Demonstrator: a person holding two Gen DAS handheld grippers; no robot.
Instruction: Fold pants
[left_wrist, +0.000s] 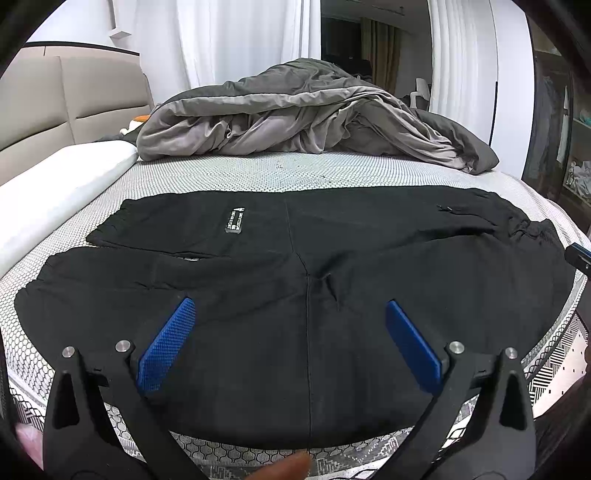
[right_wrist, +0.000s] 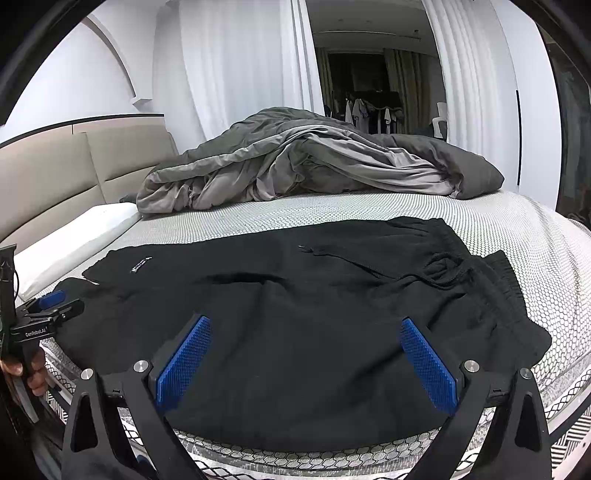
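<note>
Black pants (left_wrist: 369, 251) lie spread flat across the near part of the bed, legs to the left and waistband to the right. A small white label (left_wrist: 235, 221) shows on the far leg. In the right wrist view the elastic waistband and drawstring (right_wrist: 447, 269) are bunched at the right end of the pants (right_wrist: 295, 295). My left gripper (left_wrist: 290, 304) hangs open just above the crotch seam, holding nothing. My right gripper (right_wrist: 304, 321) is also open, above the pants' near edge. The left gripper (right_wrist: 48, 306) also appears there at the far left, held by a hand.
A rumpled grey duvet (left_wrist: 295, 114) is heaped at the far side of the honeycomb-patterned mattress (left_wrist: 258, 173). A beige headboard (left_wrist: 55, 110) and a white pillow (left_wrist: 55, 192) run along the left. A dark cabinet (left_wrist: 554, 129) stands at the right.
</note>
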